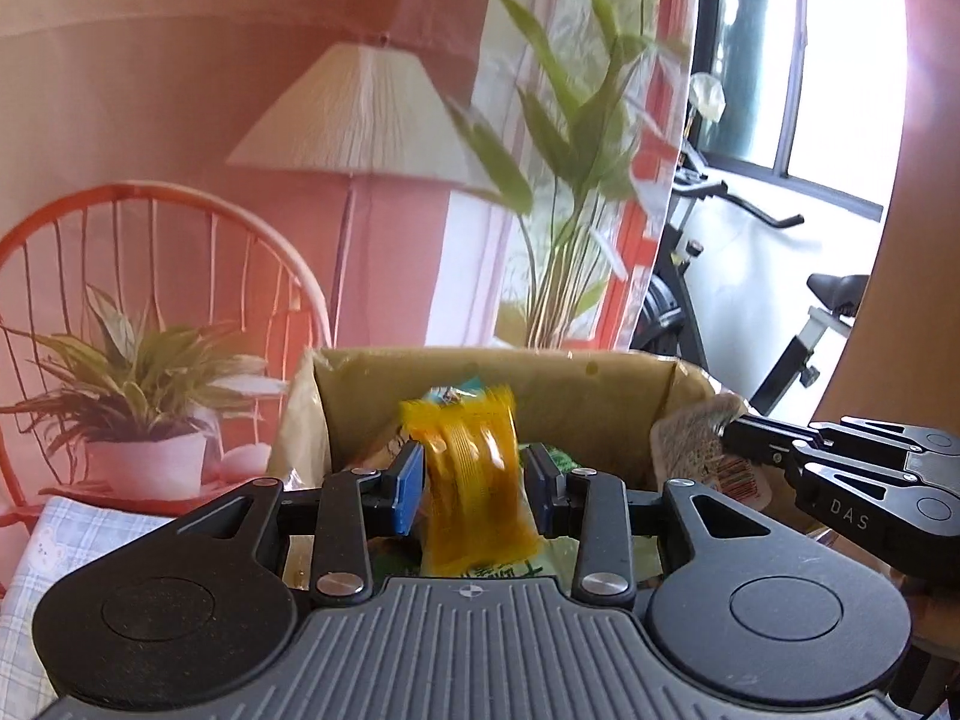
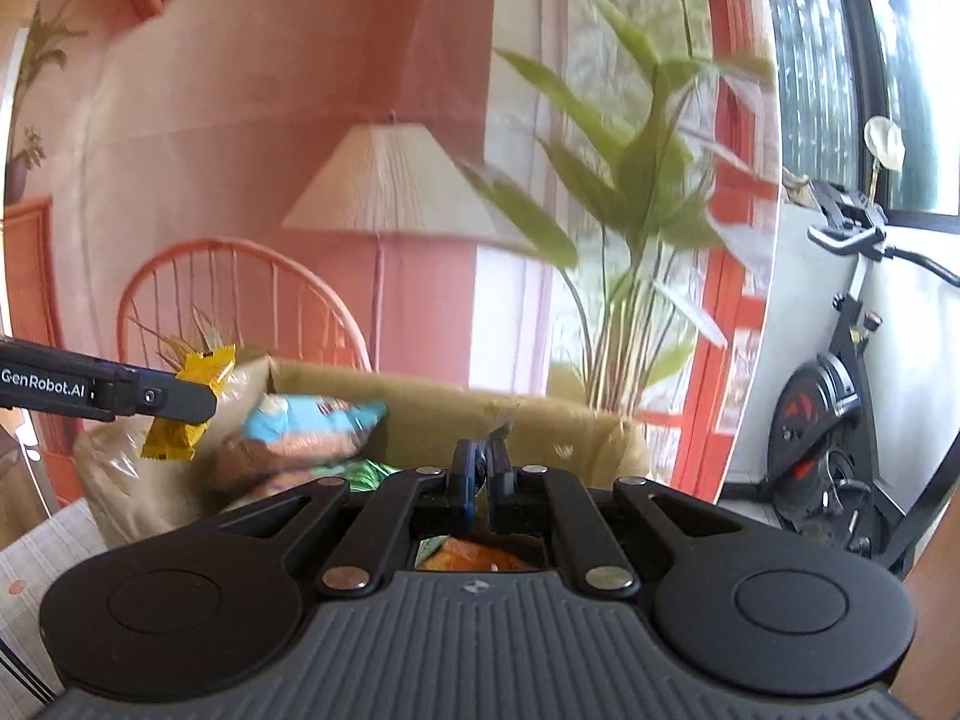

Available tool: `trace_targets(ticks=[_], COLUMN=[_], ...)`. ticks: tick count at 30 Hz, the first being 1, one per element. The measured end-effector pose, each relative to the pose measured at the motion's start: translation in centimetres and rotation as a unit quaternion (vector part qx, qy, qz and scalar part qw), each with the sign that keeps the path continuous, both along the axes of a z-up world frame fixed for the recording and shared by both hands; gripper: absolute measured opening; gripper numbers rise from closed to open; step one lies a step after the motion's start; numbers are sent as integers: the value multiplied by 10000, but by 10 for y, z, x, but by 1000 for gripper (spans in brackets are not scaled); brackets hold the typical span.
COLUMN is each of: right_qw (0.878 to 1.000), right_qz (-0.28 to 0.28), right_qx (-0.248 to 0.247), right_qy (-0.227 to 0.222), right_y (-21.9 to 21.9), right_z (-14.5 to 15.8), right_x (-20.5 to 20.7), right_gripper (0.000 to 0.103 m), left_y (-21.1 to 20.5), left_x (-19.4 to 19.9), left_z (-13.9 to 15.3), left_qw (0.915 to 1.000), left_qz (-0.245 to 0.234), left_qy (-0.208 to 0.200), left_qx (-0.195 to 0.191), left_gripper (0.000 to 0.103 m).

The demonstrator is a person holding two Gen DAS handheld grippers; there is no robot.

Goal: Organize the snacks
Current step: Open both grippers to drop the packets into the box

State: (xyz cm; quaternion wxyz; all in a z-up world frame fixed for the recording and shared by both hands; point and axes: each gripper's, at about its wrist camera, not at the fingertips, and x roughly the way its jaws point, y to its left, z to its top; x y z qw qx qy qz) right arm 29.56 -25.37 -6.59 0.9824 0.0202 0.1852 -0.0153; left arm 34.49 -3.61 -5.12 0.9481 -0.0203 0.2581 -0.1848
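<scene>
A yellow snack packet (image 1: 471, 480) stands upright between the blue pads of my left gripper (image 1: 474, 489), above an open cardboard box (image 1: 540, 369). The left pad touches it, but a thin gap shows at the right pad, so the jaws stand slightly open. From the right wrist view the same packet (image 2: 180, 402) sits at the left gripper's fingertips (image 2: 192, 405) over the box's left edge. My right gripper (image 2: 480, 462) is shut on the edge of a grey speckled packet (image 1: 696, 450) with a barcode, over the box's (image 2: 540, 414) right side. Blue (image 2: 312, 420) and green (image 2: 354, 474) packets lie inside.
Behind the box hangs a printed backdrop with a lamp, an orange chair and plants. An exercise bike (image 2: 840, 408) stands at the right by a window. A checked cloth (image 1: 60, 540) covers the surface at the lower left.
</scene>
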Motion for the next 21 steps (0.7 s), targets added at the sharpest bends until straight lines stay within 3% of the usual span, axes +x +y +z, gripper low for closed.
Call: trace_targets(ticks=[2,3,10,21], right_qw=[9999,9999,9999,9983], right_qz=[-20,-17,-19,-3], right_qx=[92,106,102,496], right_qy=[90,62,-40,-298], right_y=[-2,-3,-2,10], right_z=[-4,-5,-3,-4], right_x=[2,0,-19,-73], right_gripper=[6,6,8,8], left_y=[2,3,11,30], left_x=[0,-2,-15,-56], left_z=[-1,-1,3,7], left_qw=[10000,9999,9998,9994], left_qz=[32,43,89,24], left_qy=[-23,-81,-155,-288], left_qx=[47,49,-17,-182], left_gripper=[61,63,64,64])
